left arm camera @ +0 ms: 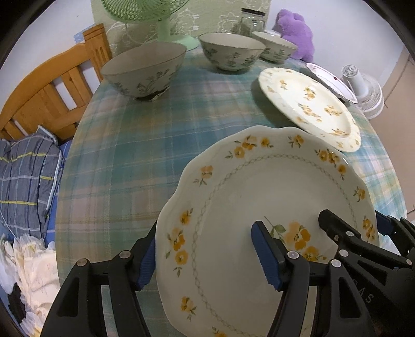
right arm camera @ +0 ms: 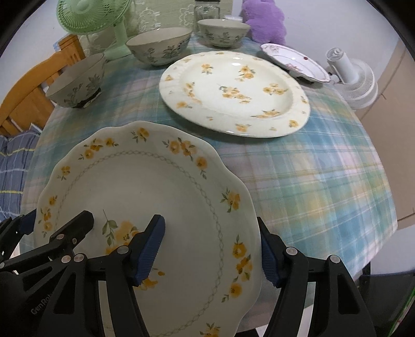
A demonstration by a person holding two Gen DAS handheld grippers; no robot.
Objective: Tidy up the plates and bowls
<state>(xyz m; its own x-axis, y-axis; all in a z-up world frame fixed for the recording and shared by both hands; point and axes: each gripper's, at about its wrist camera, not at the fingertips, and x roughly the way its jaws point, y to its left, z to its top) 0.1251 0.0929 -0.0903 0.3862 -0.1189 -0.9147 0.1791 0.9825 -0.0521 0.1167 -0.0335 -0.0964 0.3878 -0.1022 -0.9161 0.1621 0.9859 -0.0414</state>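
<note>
A scalloped white plate with yellow flowers (left arm camera: 259, 197) (right arm camera: 145, 197) is near the table's front edge. My left gripper (left arm camera: 205, 256) straddles its left rim, one finger outside and one on the plate face. My right gripper (right arm camera: 210, 248) straddles its right rim the same way. Each gripper's jaws stand wide apart, so a firm clamp is unclear. A large round yellow-flowered plate (left arm camera: 308, 103) (right arm camera: 233, 90) lies beyond. A pink-patterned plate (left arm camera: 329, 77) (right arm camera: 293, 61) is at the far right. Three floral bowls (left arm camera: 145, 68) (left arm camera: 230, 50) (left arm camera: 275, 46) stand at the back.
The table has a plaid cloth (left arm camera: 124, 160) (right arm camera: 311, 176). A green fan (left arm camera: 155, 15), a glass jar (left arm camera: 250, 20) and a purple plush toy (left arm camera: 298, 33) stand at the back. A white fan (right arm camera: 355, 80) is off right. A wooden chair (left arm camera: 52, 85) and bedding are left.
</note>
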